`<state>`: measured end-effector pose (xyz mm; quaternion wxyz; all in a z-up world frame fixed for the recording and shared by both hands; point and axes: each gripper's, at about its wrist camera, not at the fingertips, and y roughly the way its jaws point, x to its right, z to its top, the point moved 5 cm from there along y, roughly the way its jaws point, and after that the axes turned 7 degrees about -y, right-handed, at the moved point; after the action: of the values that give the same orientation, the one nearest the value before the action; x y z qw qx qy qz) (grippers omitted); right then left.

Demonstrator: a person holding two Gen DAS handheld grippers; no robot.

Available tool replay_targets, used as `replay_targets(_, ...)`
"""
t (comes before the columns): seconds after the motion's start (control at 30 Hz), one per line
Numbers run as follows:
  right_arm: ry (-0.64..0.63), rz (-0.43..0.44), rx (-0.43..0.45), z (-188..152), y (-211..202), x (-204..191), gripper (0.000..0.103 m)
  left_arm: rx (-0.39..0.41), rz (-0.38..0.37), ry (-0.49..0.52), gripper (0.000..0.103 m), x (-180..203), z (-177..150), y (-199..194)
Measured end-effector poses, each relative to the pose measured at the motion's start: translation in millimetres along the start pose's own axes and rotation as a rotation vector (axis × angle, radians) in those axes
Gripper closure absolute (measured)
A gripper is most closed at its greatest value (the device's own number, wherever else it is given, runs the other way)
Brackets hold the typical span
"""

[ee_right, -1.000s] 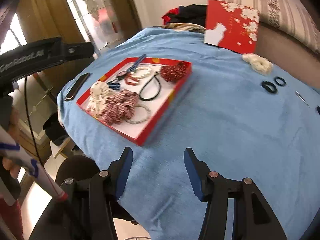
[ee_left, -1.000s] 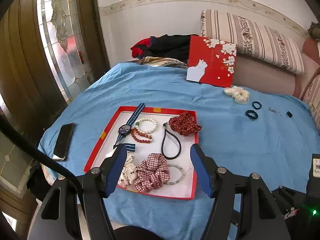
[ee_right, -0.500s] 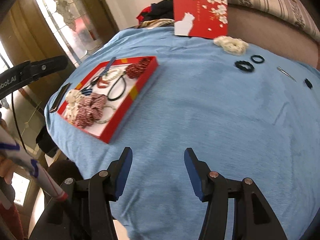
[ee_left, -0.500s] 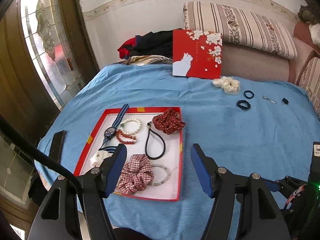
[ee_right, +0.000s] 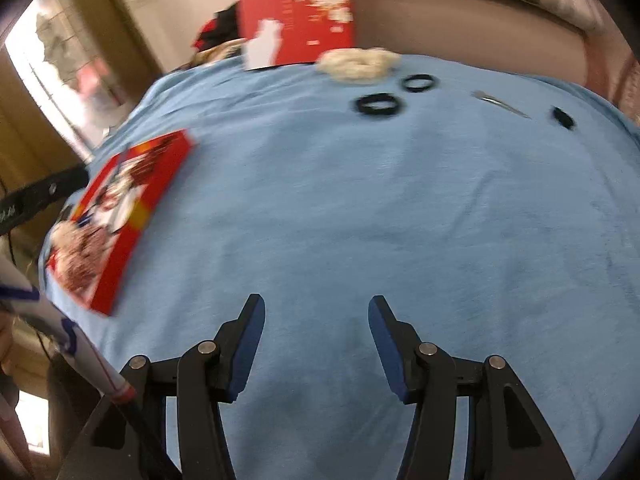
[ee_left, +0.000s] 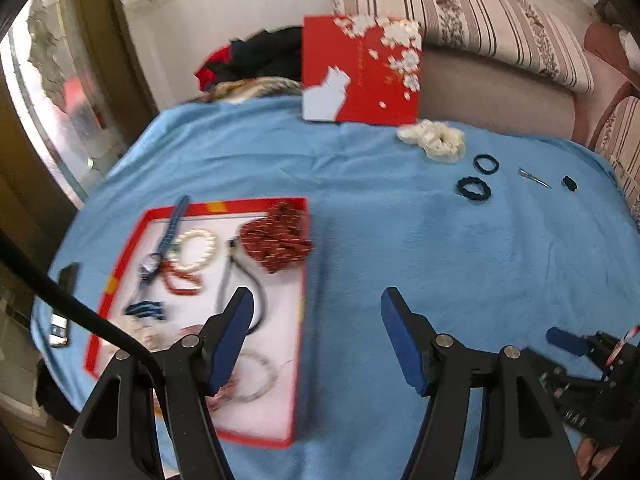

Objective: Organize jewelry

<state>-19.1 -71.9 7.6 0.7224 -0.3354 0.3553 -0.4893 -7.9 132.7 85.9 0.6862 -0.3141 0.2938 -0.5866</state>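
A red-rimmed tray [ee_left: 300,280] lies at the left on the blue cloth and holds a watch, pearl and red bead bracelets, a black cord and scrunchies. It also shows in the right wrist view [ee_right: 132,220]. A cream scrunchie [ee_left: 434,142], two black hair ties [ee_left: 474,189] [ee_left: 486,164], a metal hair clip [ee_left: 534,178] and a small black piece [ee_left: 569,183] lie loose at the far right. My left gripper [ee_left: 316,320] is open and empty beside the tray's right edge. My right gripper [ee_right: 316,320] is open and empty over bare cloth, with the hair ties [ee_right: 378,105] far ahead.
The red box lid [ee_left: 360,72] with a white cat leans against the sofa back at the far side. A phone [ee_left: 64,304] lies left of the tray near the cloth's edge. Clothes [ee_left: 256,60] are piled at the back. A striped cushion [ee_left: 460,24] lies behind.
Both grippers have swung to the right. The tray has slid to the left in both views, and the loose hair ties and scrunchie are now nearer the middle of the right wrist view.
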Motion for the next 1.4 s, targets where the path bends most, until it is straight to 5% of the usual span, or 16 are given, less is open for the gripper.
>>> replay_targets(0.17, 0.071, -0.057, 0.02, 30, 7, 55, 0.045, -0.05, -0.057, 0.023, 0.038, 35, 16, 43)
replay_targets(0.5, 0.171, -0.112, 0.073, 150, 55, 138, 0.045, -0.119, -0.243, 0.021, 0.038, 114, 61, 132)
replay_targets(0.73, 0.187, -0.081, 0.047, 197, 100, 155, 0.049, -0.153, -0.308, 0.017, 0.044, 154, 77, 178)
replay_targets(1.0, 0.212, -0.084, 0.027, 214, 135, 163, 0.061, -0.188, -0.37, -0.006, 0.049, 184, 78, 206)
replay_targets(1.07, 0.196, -0.105, 0.028, 217, 138, 161, 0.072, -0.184, -0.363, 0.001, 0.07, 190, 78, 207)
replay_targets(1.1, 0.188, -0.114, 0.023, 218, 140, 160, 0.079, -0.193, -0.355, 0.008, 0.097, 193, 77, 208)
replay_targets(1.13, 0.184, -0.114, 0.02, 219, 139, 160, 0.093, -0.209, -0.359, 0.006, 0.097, 195, 76, 208)
replay_targets(1.17, 0.186, -0.098, 0.017, 218, 138, 159, 0.096, -0.212, -0.372, -0.004, 0.097, 195, 76, 206)
replay_targets(1.4, 0.141, -0.104, 0.078, 202, 80, 144, 0.097, -0.156, -0.395, -0.035, 0.097, 160, 74, 149)
